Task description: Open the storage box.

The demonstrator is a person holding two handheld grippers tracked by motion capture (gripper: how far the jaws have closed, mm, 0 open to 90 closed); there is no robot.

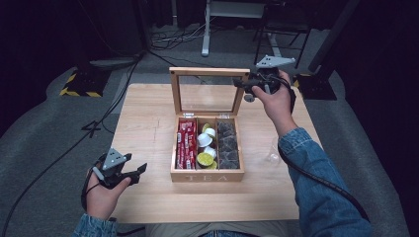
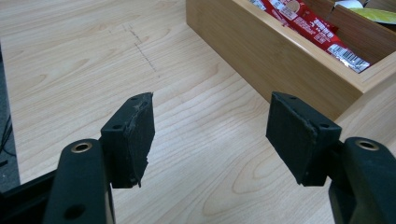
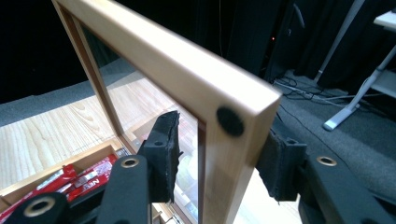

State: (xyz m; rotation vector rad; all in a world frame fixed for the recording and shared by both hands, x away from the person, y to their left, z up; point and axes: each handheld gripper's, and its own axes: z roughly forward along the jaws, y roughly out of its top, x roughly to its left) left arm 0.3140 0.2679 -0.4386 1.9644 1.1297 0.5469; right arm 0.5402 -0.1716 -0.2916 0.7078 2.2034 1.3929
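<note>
- The right gripper [image 1: 247, 85] straddles the top right corner of the lid [image 3: 187, 74] of the tea box [image 1: 207, 175]; its jaws sit on either side of the frame with a gap on the inner side, not clamped.
- The lid stands upright at the box's far edge.
- The left gripper [image 1: 141, 170] hovers near the table's [image 1: 148, 128] front left corner, jaws apart with nothing between them.
- The box sits mid-table, holding red sachets [image 1: 186, 143], round capsules [image 1: 205, 140] and dark pouches [image 1: 228, 143].
</note>
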